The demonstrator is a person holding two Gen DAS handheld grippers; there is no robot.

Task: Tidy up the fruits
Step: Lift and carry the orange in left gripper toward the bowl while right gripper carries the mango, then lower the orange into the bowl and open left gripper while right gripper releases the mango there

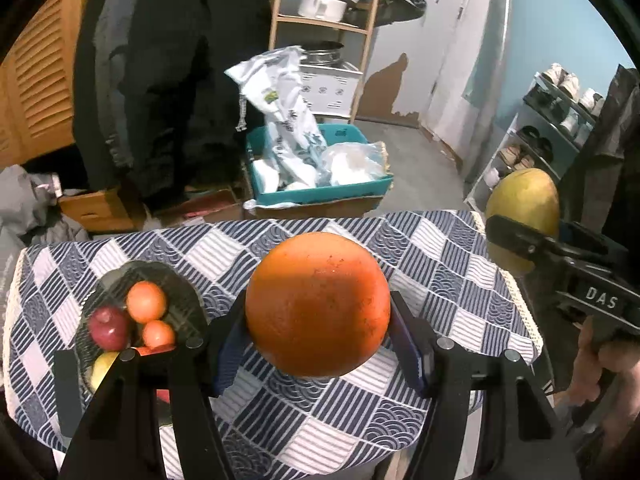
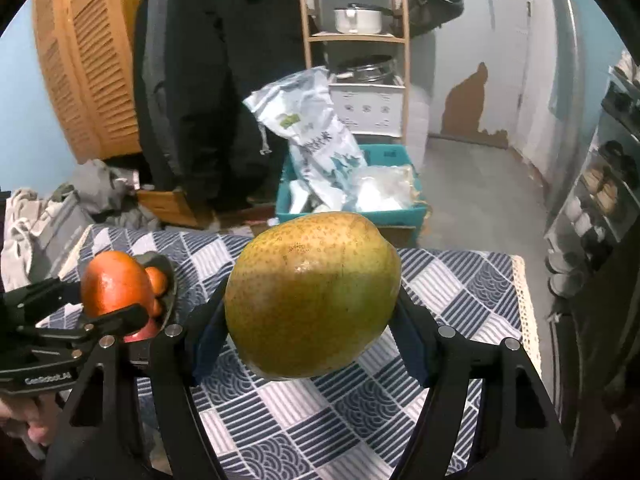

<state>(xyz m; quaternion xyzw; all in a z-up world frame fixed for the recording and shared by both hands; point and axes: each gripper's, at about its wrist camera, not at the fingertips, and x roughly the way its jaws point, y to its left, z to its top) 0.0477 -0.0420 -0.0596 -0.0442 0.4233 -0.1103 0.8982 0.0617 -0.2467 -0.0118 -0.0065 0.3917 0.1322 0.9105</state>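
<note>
A large orange [image 1: 318,304] hangs above the checked tablecloth [image 1: 440,264], and my left gripper [image 1: 318,340] is shut on it. A yellow-green pear [image 2: 312,296] is clamped the same way in my right gripper [image 2: 310,336], also lifted off the table. Each wrist view catches the other gripper: the pear [image 1: 524,216] at the right edge, the orange [image 2: 114,284] at the left. A dark plate [image 1: 184,284] at the table's left holds a red apple [image 1: 108,328], two small oranges [image 1: 146,302] and a yellowish fruit partly hidden behind my finger.
Beyond the table's far edge stands a teal crate [image 1: 320,192] with white bags on cardboard boxes. A dark coat hangs at the back left, a wooden shelf with pots behind, a shoe rack [image 1: 552,128] at the right. A hand [image 1: 608,368] holds the right gripper's handle.
</note>
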